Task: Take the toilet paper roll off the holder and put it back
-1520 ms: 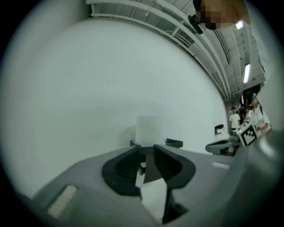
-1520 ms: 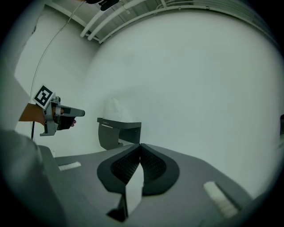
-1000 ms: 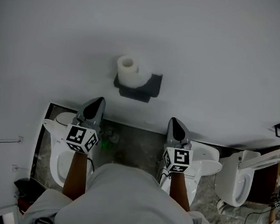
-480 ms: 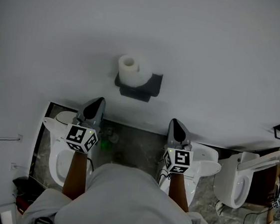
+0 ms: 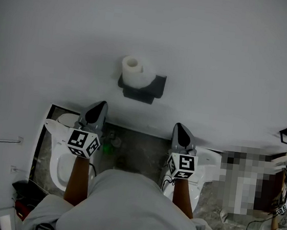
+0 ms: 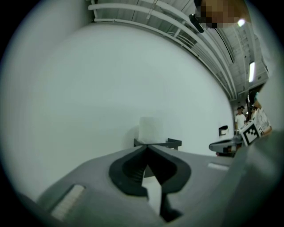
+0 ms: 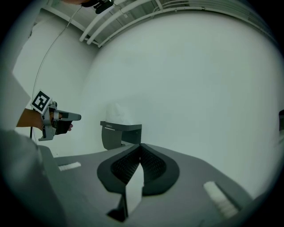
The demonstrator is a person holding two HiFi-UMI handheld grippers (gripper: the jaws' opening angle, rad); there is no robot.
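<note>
We find the toilet paper roll [image 5: 134,69] standing upright on its dark holder [image 5: 149,91], mounted on the wall [image 5: 217,53]. Left gripper [image 5: 101,105] and right gripper [image 5: 179,126] jaws are pressed together, empty, apart from the roll.

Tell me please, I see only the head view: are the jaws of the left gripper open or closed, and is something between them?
Observer: In the left gripper view, the left gripper has its jaws closed together, with nothing between them.
Operator: And the right one?
Observer: In its own view, the right gripper also has its jaws closed tip to tip, and it is empty.
Operator: Which gripper is lined up with the roll?
Observer: The left one. Its view shows the toilet paper roll, upright on the holder, directly beyond the jaw tips and apart from them. In the right gripper view the roll sits off to the left.
</note>
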